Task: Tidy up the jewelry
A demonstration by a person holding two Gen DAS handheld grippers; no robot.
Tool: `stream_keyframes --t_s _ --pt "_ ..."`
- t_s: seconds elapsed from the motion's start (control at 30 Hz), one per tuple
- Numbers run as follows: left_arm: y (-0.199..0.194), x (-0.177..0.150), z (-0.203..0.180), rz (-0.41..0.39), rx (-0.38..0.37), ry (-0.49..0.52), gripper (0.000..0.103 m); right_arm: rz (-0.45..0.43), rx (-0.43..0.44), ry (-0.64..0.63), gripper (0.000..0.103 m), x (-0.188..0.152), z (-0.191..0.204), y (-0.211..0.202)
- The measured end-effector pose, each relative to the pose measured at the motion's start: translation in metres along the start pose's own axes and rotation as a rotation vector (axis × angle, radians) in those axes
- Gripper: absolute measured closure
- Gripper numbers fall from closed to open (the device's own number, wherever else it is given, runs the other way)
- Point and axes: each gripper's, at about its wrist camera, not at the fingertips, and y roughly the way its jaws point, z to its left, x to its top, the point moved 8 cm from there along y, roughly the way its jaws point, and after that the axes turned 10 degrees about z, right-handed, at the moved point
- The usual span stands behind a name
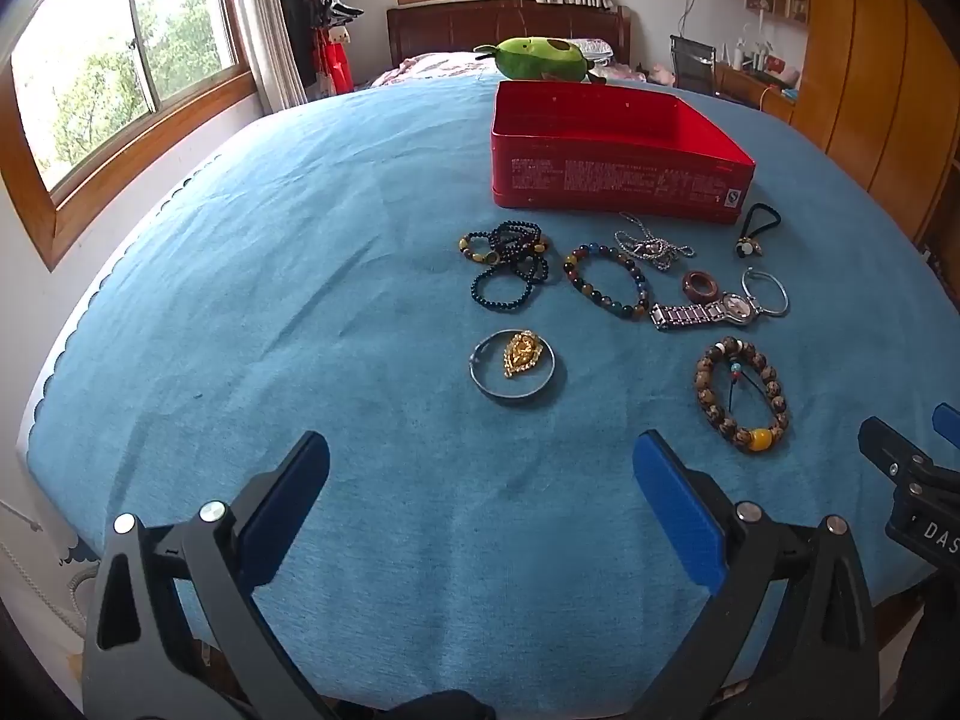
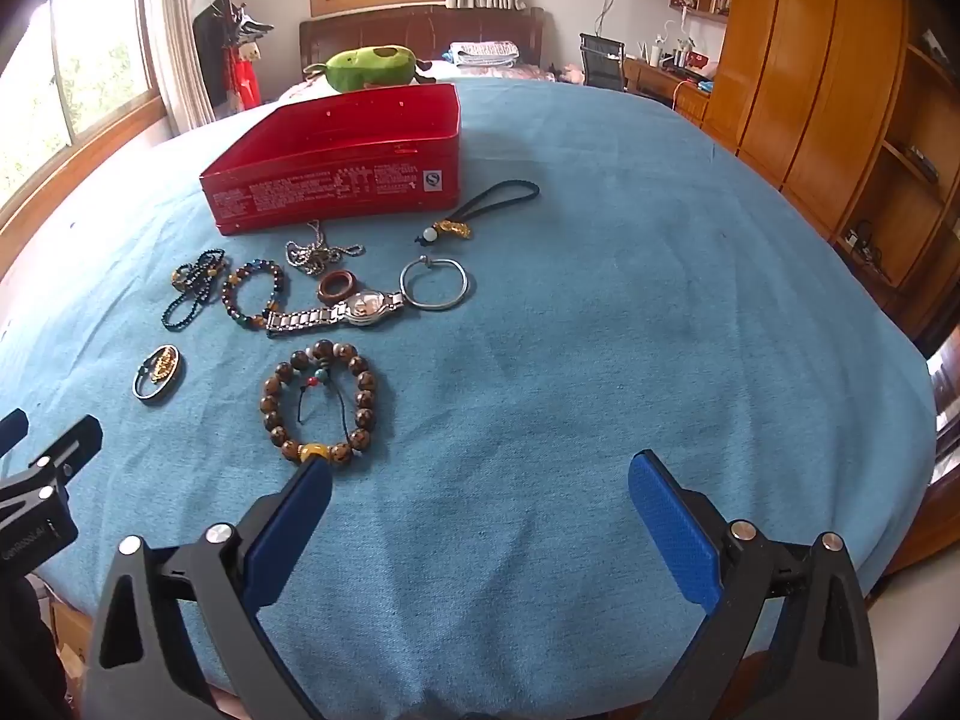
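Both sets of fingers hang wide apart over the blue-covered counter [image 1: 300, 240], holding nothing, with all the jewelry spread between them and the red tin [image 1: 618, 162] at twelve o'clock.

From the left gripper [image 1: 480, 498], the nearest piece is the grey bangle [image 1: 513, 393] with the gold pendant [image 1: 521, 354] lying inside its ring, dead ahead at twelve o'clock. Beyond it, at about twelve, lies the tangle of dark bead strings [image 1: 510, 264], then the multicolour bead bracelet [image 1: 606, 282] toward one o'clock.

Further right come the chain necklace [image 1: 651, 246], the brown ring [image 1: 699, 287], and the wristwatch [image 1: 708, 312], whose long axis runs side to side, its case touching the silver bangle [image 1: 765, 293]. The black cord charm [image 1: 757, 231] sits just beside the tin's right corner.

The big brown bead bracelet [image 2: 321, 402] is nearest the right gripper [image 2: 480, 510]: it lies at about eleven o'clock, its yellow bead just beside the tip of that gripper's left finger [image 2: 294, 522]. Its oval runs toward the tin. I judge the right hand better placed for it, the left for the bangle. Nothing blocks either reach; the tin is open on top.
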Motion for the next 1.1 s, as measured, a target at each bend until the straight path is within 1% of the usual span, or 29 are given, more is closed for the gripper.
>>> stream_keyframes --t_s 1.1 --pt "0.0009 0.0017 -0.0023 0.000 0.002 0.001 0.003 0.002 0.001 0.002 0.004 -0.0001 -0.0008 0.0004"
